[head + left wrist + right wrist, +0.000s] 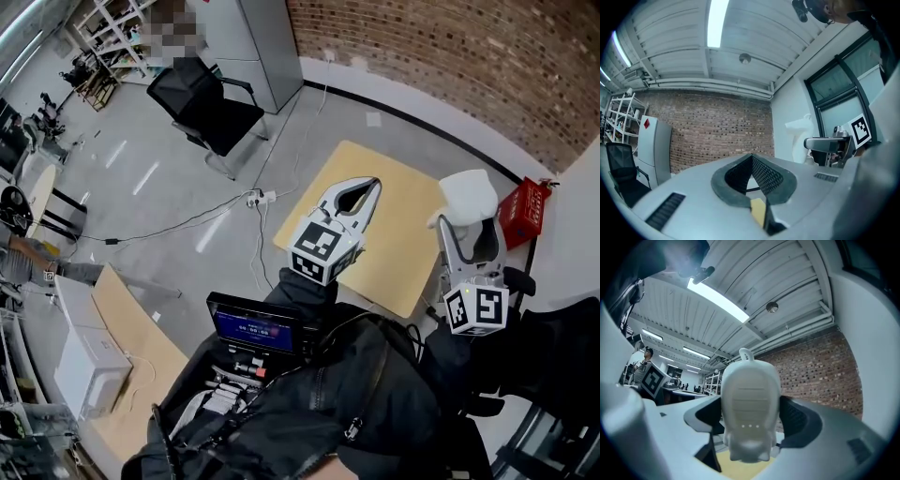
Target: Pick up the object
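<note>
The person stands over a pale wooden square desk with a hand-held gripper in each fist. The right hand-held gripper is clamped on a white rounded plastic object. In the right gripper view that object fills the gap between the dark pads, ribbed across its middle, with a small loop at its top and three tiny dots lower down. Both pads of this hand-held gripper press its sides. It points up towards the corrugated ceiling, and a strip of the yellowish desk shows beneath it. In the head view the object sits by the desk's right edge, carried in the jaws rather than resting on the wood.

The left hand-held gripper hangs over the middle of the desk with nothing in it. The left gripper view shows its meshed pads meeting at the tips, with only a hollow behind them. That view also catches the white object off to the right, near the window frame.

A red box lies just beyond the desk's right side, near the red brick wall. A black office chair stands well apart on the grey floor, beside a tall grey cabinet. A small dark device with a lit blue screen sits at the person's front.
</note>
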`<state>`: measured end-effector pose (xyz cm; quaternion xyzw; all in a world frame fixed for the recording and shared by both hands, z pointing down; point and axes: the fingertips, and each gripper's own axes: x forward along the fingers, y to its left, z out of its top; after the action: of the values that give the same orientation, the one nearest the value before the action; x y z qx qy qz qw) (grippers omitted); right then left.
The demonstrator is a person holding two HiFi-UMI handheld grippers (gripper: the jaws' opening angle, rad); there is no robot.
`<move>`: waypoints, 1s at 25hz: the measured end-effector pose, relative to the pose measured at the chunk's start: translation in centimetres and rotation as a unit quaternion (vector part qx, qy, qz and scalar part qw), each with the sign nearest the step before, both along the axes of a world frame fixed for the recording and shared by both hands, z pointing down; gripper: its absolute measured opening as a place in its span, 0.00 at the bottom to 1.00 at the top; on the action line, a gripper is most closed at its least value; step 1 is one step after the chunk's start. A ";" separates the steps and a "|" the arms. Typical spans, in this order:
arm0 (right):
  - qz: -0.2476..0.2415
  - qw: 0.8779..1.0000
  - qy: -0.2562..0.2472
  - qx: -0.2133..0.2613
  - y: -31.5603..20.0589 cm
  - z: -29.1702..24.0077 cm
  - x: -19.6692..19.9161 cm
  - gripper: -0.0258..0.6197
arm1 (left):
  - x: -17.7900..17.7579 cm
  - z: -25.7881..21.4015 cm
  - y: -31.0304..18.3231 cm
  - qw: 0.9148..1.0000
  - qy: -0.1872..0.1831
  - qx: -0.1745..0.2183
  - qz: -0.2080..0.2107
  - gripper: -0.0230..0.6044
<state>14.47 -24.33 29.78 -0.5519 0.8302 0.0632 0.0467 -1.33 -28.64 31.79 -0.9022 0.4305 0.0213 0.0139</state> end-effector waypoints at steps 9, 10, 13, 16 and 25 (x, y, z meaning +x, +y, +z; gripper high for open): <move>-0.005 1.000 -0.004 -0.003 0.0 0.6 0.1 0.67 | 0.4 0.5 0.1 1.000 -0.001 -0.003 -0.001 0.03; -0.004 1.000 -0.006 -0.003 -0.1 0.6 0.2 0.67 | 0.4 0.5 0.1 1.000 -0.001 -0.004 -0.001 0.03; -0.001 1.000 -0.008 -0.004 -0.1 0.7 0.5 0.67 | 0.5 0.6 0.0 1.000 -0.002 -0.006 -0.002 0.03; 0.001 1.000 -0.008 -0.005 -0.1 0.8 0.6 0.67 | 0.6 0.6 0.0 1.000 -0.002 -0.007 -0.001 0.03; 0.006 1.000 -0.012 0.000 0.1 0.8 0.8 0.67 | 0.7 0.8 0.1 1.000 -0.001 -0.009 0.001 0.03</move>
<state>15.23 -24.23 30.55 -0.5575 0.8263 0.0568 0.0557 -0.59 -28.56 32.57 -0.9029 0.4295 0.0162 0.0061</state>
